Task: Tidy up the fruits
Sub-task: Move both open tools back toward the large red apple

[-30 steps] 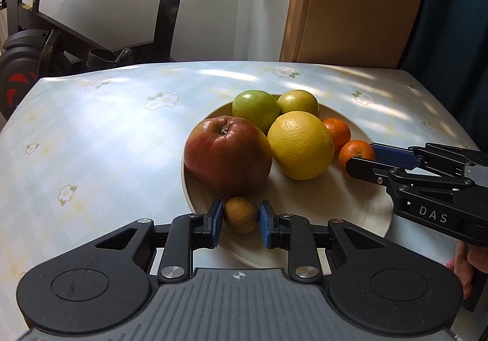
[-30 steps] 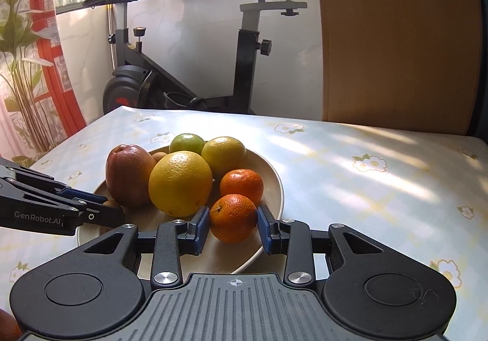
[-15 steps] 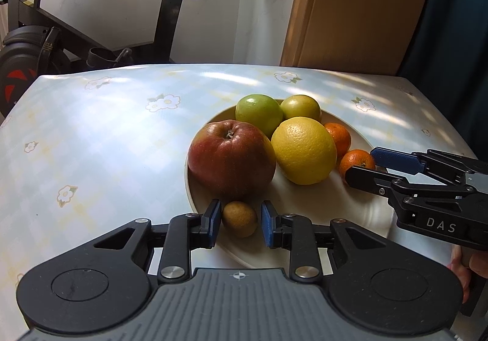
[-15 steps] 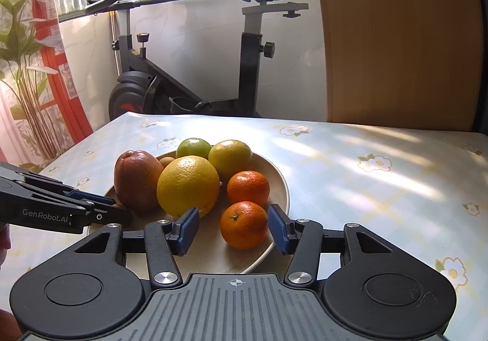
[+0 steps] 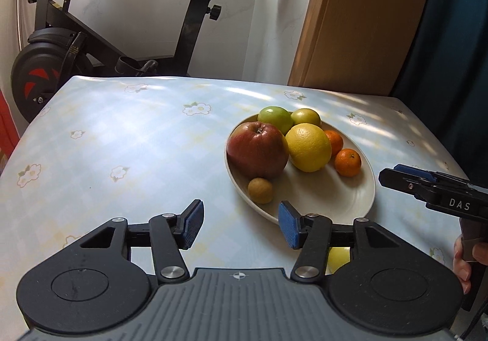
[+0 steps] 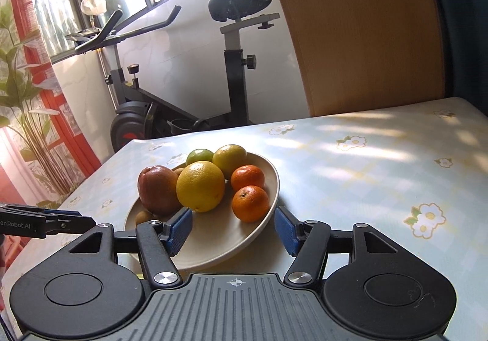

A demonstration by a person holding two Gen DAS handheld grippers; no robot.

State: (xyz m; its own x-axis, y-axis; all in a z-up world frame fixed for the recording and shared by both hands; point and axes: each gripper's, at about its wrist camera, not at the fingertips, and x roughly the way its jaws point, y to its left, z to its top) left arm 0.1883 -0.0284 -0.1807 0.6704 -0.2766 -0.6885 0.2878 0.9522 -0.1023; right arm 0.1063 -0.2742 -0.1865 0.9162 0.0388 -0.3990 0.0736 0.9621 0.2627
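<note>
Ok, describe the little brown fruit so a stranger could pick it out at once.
On the flowered tablecloth sits a cream plate of fruit. At its near rim, beside the big red apple, lies the small brown fruit. It is the smallest piece there and the only dull tan one.

Cream plate (image 5: 363,197) on pale-blue checked, white-flowered tablecloth (image 5: 122,133).

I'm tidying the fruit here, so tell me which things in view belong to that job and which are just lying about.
Belongs to the job:
- round cream plate
- red apple
- large yellow citrus
- two small orange mandarins
- green round fruit
- small brown round fruit

Lying about:
- black exercise bike
- floral tablecloth
</note>
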